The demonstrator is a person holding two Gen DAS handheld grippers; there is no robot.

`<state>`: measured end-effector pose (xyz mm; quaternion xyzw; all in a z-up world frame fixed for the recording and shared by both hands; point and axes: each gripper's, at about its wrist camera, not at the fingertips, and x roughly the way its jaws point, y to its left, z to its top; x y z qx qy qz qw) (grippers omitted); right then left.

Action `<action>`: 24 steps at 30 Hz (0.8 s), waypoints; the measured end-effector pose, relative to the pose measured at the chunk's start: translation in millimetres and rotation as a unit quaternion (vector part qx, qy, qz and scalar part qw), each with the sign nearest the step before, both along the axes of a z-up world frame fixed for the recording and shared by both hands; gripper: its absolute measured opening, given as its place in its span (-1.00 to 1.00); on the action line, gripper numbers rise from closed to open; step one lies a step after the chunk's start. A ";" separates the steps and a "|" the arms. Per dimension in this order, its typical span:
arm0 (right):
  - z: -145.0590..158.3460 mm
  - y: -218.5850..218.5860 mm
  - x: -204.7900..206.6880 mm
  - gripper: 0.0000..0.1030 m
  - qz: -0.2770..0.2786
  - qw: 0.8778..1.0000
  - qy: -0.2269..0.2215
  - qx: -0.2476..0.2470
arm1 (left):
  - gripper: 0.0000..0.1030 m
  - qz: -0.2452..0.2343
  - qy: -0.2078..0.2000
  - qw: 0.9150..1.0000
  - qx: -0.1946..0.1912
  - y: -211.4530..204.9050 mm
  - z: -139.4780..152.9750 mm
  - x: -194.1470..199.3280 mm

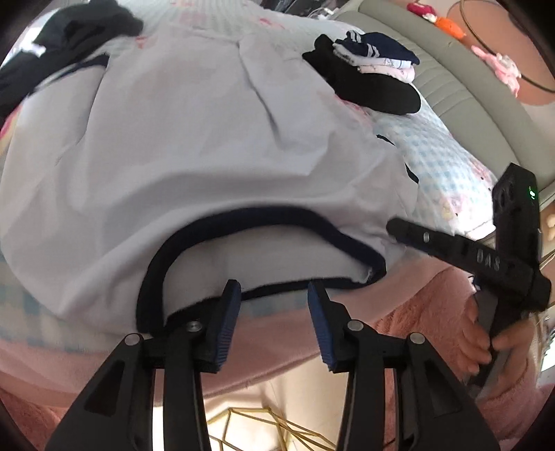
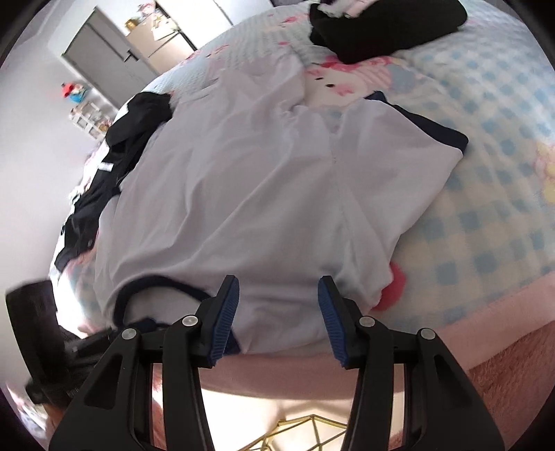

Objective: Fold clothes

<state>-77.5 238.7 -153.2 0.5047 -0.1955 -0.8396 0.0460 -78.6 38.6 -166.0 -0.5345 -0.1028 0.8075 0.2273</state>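
Observation:
A white T-shirt (image 1: 208,156) with navy trim lies spread flat on the blue-checked bed sheet (image 1: 440,163). Its navy collar (image 1: 156,263) faces me in the left wrist view. My left gripper (image 1: 274,289) is open at the collar's near edge, its blue pads apart and pressing on nothing. In the right wrist view my right gripper (image 2: 277,282) is open over the shirt (image 2: 242,180) at its near shoulder edge, with flat cloth between the pads. A navy sleeve cuff (image 2: 437,133) lies far right. A hand (image 1: 485,340) holds the right tool, one of its fingers (image 1: 433,243) reaching the shirt's corner.
A small stack of folded clothes (image 1: 378,59) sits on a black garment (image 1: 378,93) at the far right. Dark clothes (image 1: 69,31) lie heaped at the far left. A pink fuzzy blanket (image 1: 416,305) borders the bed's near edge. A gold wire frame (image 1: 277,428) stands below. A grey padded headboard (image 1: 458,90) lies right.

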 end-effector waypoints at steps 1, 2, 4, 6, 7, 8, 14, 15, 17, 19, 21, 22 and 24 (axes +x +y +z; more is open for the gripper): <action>0.2 -2.7 2.5 -0.06 0.001 1.000 0.001 0.006 | -0.18 -0.007 0.006 1.000 -0.004 4.6 1.7 0.7; -0.7 -4.5 4.7 -0.06 -0.001 1.000 0.001 0.012 | -0.18 -0.015 0.013 1.000 -0.007 9.3 3.6 1.5; -1.3 0.0 9.6 -0.06 -0.010 1.000 0.001 0.017 | -0.18 -0.031 0.028 0.999 -0.016 21.3 7.9 2.0; -3.4 0.5 9.0 -0.05 -0.007 1.000 0.000 0.013 | -0.18 -0.046 0.047 0.997 -0.028 36.3 12.9 1.1; -4.0 -1.7 8.1 -0.05 0.001 1.000 -0.002 0.016 | -0.18 -0.050 0.055 0.997 -0.036 43.8 12.7 -0.2; -4.3 -6.5 6.6 -0.05 0.012 1.000 -0.004 0.028 | -0.18 -0.050 0.054 0.997 -0.038 47.8 11.2 -2.2; -6.6 -1.4 15.5 -0.05 0.007 1.000 0.019 0.016 | -0.22 -0.064 0.044 0.997 -0.026 74.0 1.2 -8.4; -5.6 3.6 17.6 -0.05 -0.001 1.000 0.020 0.016 | -0.22 -0.068 0.050 0.996 -0.026 78.8 2.2 -4.9; -3.5 10.8 21.4 -0.05 -0.010 1.000 0.022 0.018 | -0.22 -0.073 0.062 0.995 -0.028 83.3 2.8 0.3; -1.1 6.6 22.8 -0.05 0.001 0.999 0.026 0.035 | -0.27 -0.072 0.075 0.993 -0.046 88.2 1.1 3.7; -0.7 4.5 24.9 -0.05 0.004 0.999 0.026 0.043 | -0.41 -0.065 0.083 0.992 -0.071 94.5 -2.0 1.6; -1.4 7.2 25.9 -0.05 0.005 0.999 0.025 0.042 | -0.49 -0.057 0.082 0.992 -0.076 93.0 -2.8 -0.3; 0.9 18.3 34.3 -0.05 0.003 0.999 0.021 0.042 | -0.53 -0.041 0.077 0.993 -0.082 87.8 -4.3 -4.1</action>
